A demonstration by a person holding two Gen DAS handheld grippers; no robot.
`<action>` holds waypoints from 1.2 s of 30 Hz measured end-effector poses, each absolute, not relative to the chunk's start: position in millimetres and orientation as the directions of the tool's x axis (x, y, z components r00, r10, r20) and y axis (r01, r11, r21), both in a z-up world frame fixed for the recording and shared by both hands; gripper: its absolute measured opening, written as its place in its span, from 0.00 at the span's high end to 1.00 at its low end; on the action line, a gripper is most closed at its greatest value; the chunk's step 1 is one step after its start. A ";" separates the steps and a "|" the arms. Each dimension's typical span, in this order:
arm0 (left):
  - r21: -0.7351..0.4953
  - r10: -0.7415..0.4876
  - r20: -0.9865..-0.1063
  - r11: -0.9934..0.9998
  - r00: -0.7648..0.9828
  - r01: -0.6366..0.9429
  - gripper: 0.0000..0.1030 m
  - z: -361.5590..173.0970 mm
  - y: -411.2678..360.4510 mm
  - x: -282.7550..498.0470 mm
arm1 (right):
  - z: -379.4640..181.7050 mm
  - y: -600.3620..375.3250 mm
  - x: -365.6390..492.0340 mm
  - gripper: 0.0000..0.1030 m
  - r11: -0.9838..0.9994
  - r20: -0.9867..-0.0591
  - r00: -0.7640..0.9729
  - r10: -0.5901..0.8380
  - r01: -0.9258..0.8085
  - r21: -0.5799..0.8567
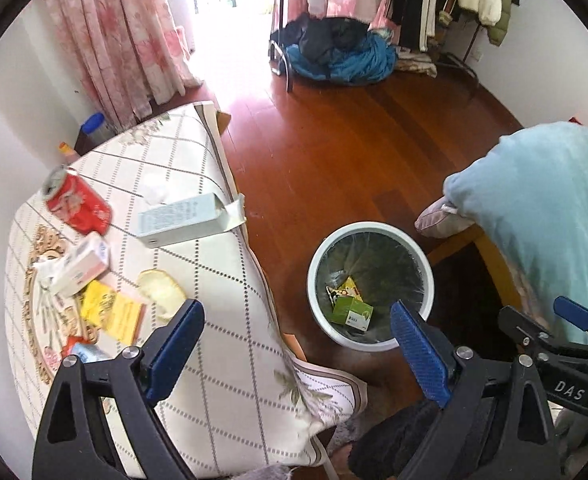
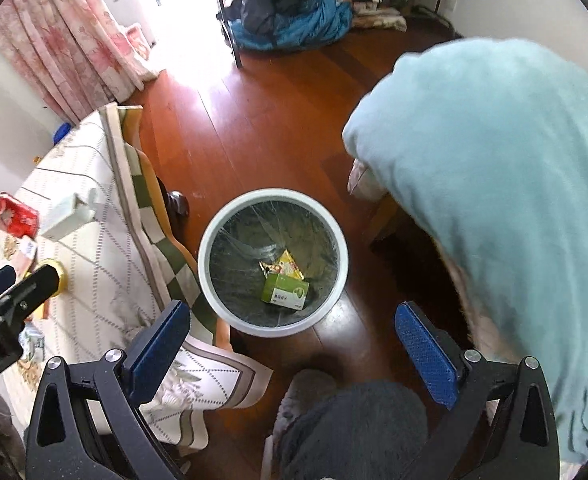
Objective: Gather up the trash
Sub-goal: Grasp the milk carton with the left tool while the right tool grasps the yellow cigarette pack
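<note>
Wooden floor (image 2: 278,128), bin (image 2: 273,320) beside table (image 1: 198,184), both tongs (image 1: 296,354) (image 2: 290,354) spread, empty.

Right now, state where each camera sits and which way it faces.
Left wrist: on the left gripper, looking down over the table edge; the right gripper shows at right.
Right wrist: on the right gripper, above the trash bin; the left gripper shows at left.
Shared: the bin, green box, red can.

Lettering on the green box (image 2: 285,293) is unreadable.
</note>
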State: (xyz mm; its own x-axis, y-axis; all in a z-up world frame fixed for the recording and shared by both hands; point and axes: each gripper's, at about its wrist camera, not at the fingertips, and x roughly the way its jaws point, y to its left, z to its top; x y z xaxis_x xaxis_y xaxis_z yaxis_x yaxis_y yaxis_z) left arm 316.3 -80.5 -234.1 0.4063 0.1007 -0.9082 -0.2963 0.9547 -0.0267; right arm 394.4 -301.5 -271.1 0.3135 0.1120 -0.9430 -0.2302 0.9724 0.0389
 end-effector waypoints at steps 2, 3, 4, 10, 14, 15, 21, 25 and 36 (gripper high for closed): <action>-0.035 0.098 -0.897 0.956 0.431 -0.291 0.08 -218.7 -81.7 305.0 | -252.1 -302.9 383.7 0.00 0.971 -0.933 0.338 0.121 -0.237 0.040; -0.035 0.099 -0.892 0.957 0.440 -0.287 0.08 -212.5 -82.7 300.8 | -241.0 -303.8 377.5 0.00 0.970 -0.927 0.352 0.126 -0.239 0.041; -0.037 0.099 -0.888 0.958 0.449 -0.284 0.08 -206.2 -83.6 296.4 | -231.7 -304.0 372.4 0.00 0.969 -0.923 0.363 0.130 -0.242 0.041; -0.064 0.090 -0.853 0.960 0.515 -0.274 0.08 -164.8 -79.0 265.3 | -172.3 -305.4 338.5 0.00 0.963 -0.888 0.426 0.177 -0.261 0.067; -0.094 0.098 -0.835 0.944 0.542 -0.316 0.08 -147.1 -54.2 243.8 | -142.4 -296.6 319.4 0.00 0.954 -0.867 0.451 0.211 -0.288 0.082; -0.098 0.107 -0.832 0.938 0.545 -0.333 0.08 -144.1 -47.7 236.4 | -138.6 -293.0 316.3 0.00 0.951 -0.865 0.452 0.221 -0.295 0.089; -0.042 0.255 -0.833 0.855 0.490 -0.517 0.08 -149.5 34.9 194.1 | -131.0 -240.3 299.1 0.00 0.910 -0.851 0.407 0.333 -0.376 0.176; 0.000 0.335 -0.868 0.739 0.367 -0.674 0.08 -190.7 101.3 160.1 | -157.8 -184.0 294.8 0.00 0.862 -0.856 0.322 0.404 -0.446 0.239; -0.293 -0.074 -0.955 0.400 0.288 -0.868 0.09 -350.1 158.8 149.3 | -294.4 -26.1 309.3 0.36 0.778 -0.954 0.140 0.266 -0.616 0.126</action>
